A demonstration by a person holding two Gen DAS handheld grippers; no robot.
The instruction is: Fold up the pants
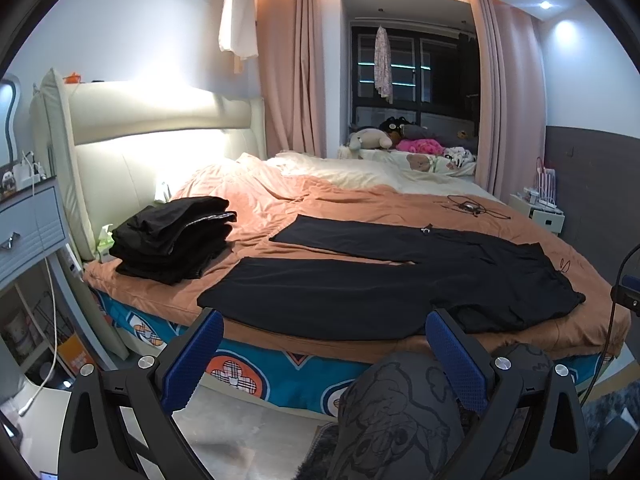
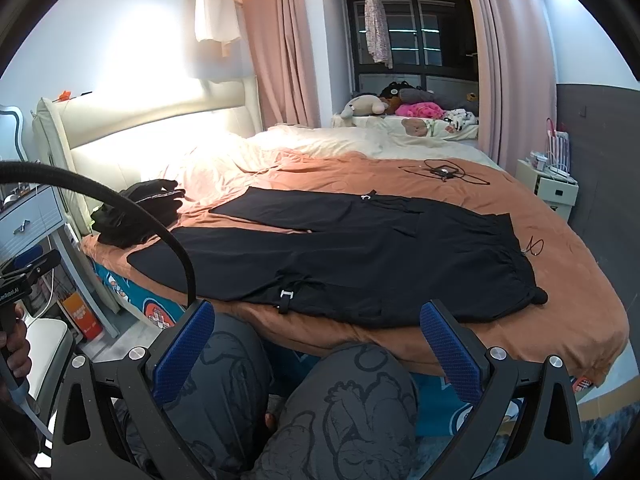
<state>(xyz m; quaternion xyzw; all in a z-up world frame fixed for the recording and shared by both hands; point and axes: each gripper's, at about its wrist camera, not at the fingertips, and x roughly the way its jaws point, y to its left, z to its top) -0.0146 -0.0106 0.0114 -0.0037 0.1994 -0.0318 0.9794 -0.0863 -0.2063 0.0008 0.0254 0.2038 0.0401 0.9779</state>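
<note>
Two grippers hang short of the bed, and we see both with their blue-padded jaws spread wide and nothing between them. Our left gripper (image 1: 324, 344) sits low in its own view, its pads level with the mattress edge; our right gripper (image 2: 318, 332) does the same in its view, above our patterned knees (image 2: 352, 412).

From the left gripper, the black pants (image 1: 400, 276) lie at twelve o'clock, just beyond the fingertips and not touched by them. They are spread flat across the orange bedspread (image 1: 320, 200), waistband toward three o'clock and the two legs running toward nine and ten o'clock, parted in a narrow V. From the right gripper the same pants (image 2: 360, 248) again lie at twelve o'clock, with a small white buckle on a strap at the near hem edge, about eleven o'clock from the jaws.

Farther out at ten o'clock in the left view, a stack of folded black clothes (image 1: 172, 236) rests near the cream padded headboard (image 1: 160, 120). A tangle of black cable (image 2: 444, 170) lies on the bedspread at one o'clock in the right view, well apart from the pants. Beyond the bed we see pink curtains (image 1: 292, 72), a dark window (image 1: 400, 68), plush toys (image 1: 372, 138) on the sill, and a white nightstand (image 2: 548, 188) at two o'clock.
</note>
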